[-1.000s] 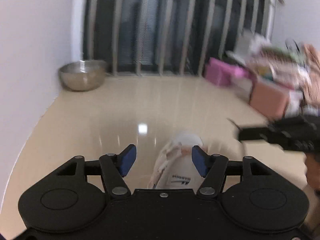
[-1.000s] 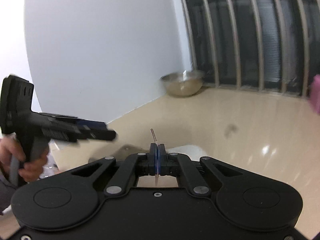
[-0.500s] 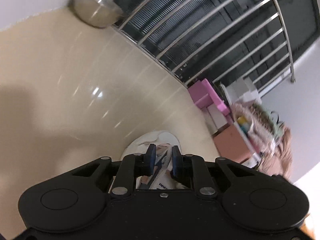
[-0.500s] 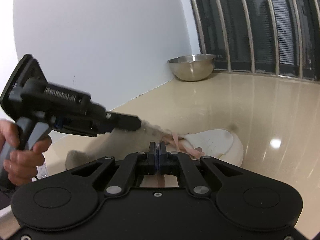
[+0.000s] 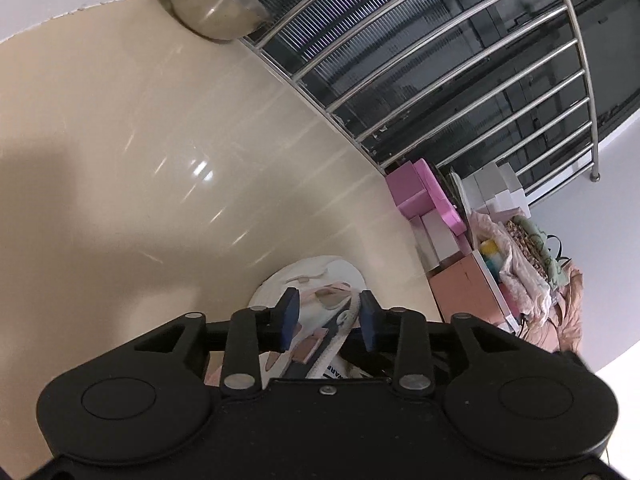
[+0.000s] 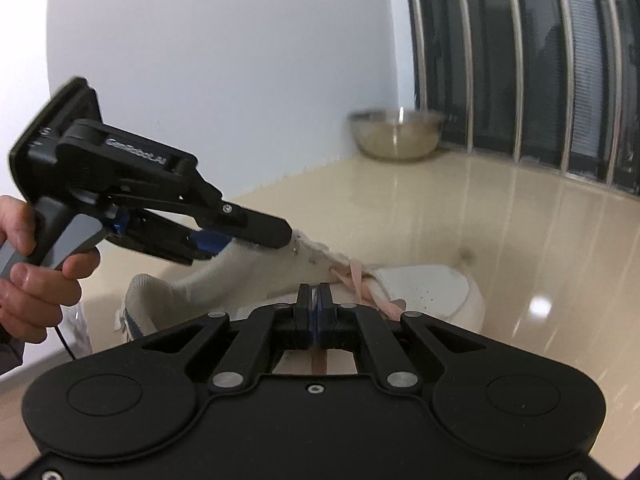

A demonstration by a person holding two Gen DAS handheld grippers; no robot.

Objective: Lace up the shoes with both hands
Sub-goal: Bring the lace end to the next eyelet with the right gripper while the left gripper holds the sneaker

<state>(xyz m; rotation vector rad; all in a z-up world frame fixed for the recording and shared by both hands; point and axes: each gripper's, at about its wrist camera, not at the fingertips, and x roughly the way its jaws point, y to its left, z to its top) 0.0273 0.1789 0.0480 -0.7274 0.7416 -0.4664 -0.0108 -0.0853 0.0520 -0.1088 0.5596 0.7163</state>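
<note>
A white shoe (image 6: 424, 292) with a pink lace (image 6: 362, 280) lies on the beige floor, toe pointing away. My left gripper (image 5: 328, 314) straddles the shoe's eyelet flap (image 5: 340, 330). Its jaws are opening, and the blue pads stand apart from the flap. In the right wrist view the left gripper (image 6: 256, 242) reaches in from the left over the shoe's raised side, held by a person's hand (image 6: 36, 272). My right gripper (image 6: 316, 300) is shut on the pink lace, a strip of which (image 6: 318, 362) shows behind the pads, low over the shoe's middle.
A steel bowl (image 5: 212, 8) (image 6: 396, 134) sits in the far corner by a metal railing (image 5: 440, 60). Pink boxes (image 5: 424, 192) and a pile of bags and cartons (image 5: 516, 264) line the right side. A white wall (image 6: 220, 60) stands to the left.
The left gripper rolled and dropped onto the shoe, narrowed around the flap, then widened again. The right gripper sank toward the shoe, still shut on the lace.
</note>
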